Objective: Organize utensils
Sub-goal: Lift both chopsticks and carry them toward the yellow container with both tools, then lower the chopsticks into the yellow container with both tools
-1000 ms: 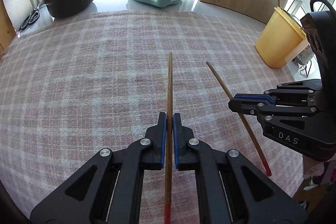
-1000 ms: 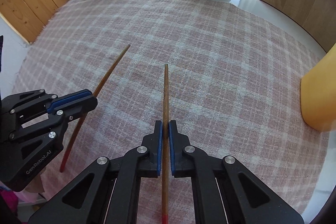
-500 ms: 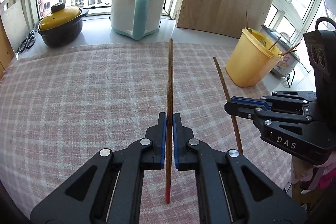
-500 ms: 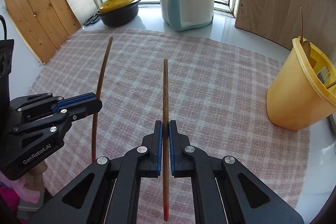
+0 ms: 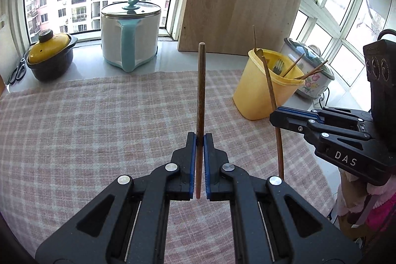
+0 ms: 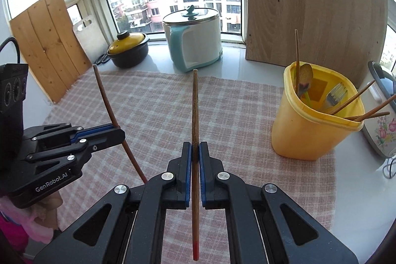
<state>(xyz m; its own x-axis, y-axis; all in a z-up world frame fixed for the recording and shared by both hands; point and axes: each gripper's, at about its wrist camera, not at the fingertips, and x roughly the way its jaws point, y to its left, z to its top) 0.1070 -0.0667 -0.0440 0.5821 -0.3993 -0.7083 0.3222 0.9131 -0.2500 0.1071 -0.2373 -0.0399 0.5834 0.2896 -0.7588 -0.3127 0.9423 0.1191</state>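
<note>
Jaws of the left gripper (image 5: 200,140) and right gripper (image 6: 195,147) are each clamped on 1 chopstick – left chopstick (image 5: 201,91), right chopstick (image 6: 195,110) – both now lifted clear of the table (image 6: 235,103) cloth, ready for transfer toward the yellow holder (image 6: 307,130).

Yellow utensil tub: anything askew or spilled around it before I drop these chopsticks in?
Nothing stands out. The yellow tub stands upright on the checked cloth, and the fork, spoon and chopsticks lean inside it. Nothing is spilled nearby.
</note>
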